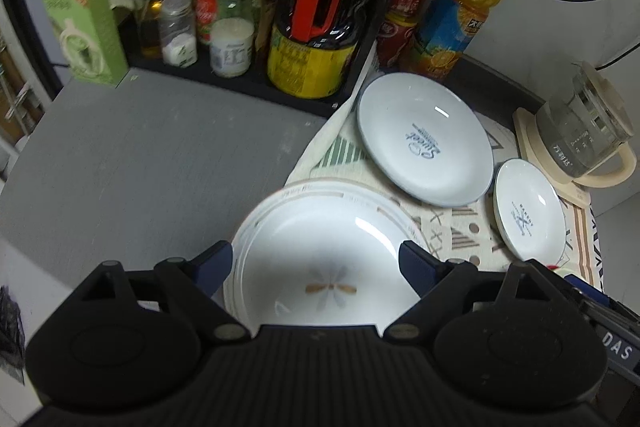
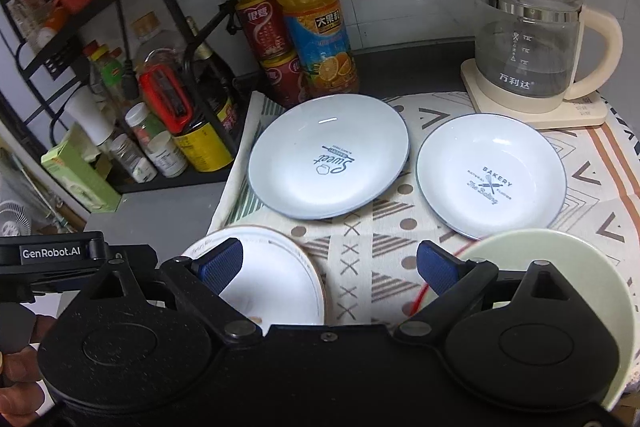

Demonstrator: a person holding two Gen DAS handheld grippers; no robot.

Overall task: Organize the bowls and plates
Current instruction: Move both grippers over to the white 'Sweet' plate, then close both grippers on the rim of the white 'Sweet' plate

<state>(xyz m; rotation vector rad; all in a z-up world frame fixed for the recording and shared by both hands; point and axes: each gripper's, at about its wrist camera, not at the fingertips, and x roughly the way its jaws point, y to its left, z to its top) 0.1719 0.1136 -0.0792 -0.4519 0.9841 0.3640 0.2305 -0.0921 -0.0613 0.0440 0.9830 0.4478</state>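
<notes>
Over the near edge of the patterned cloth (image 2: 360, 227), both tools hang tilted downward with their jaws spread wide and nothing gripped. Beneath the left tool (image 1: 316, 267) sits a white plate with a flower motif (image 1: 324, 267), its rim passing under both blue pads without either visibly pressing on it. Between the pads of the right tool (image 2: 330, 267) is only bare cloth; that same flower plate (image 2: 276, 279) lies under its left finger and a pale green bowl (image 2: 560, 259) under its right. Farther back on the cloth rest two white plates, well apart from the tools: the "Sweet" plate (image 2: 328, 157) and, just beside it, the "Bakery" plate (image 2: 491, 175). Beyond them stand a glass kettle (image 2: 528, 43), an orange juice bottle (image 2: 312, 15) and a rack of condiment jars (image 1: 232, 27) on the grey surface (image 1: 152, 147).
</notes>
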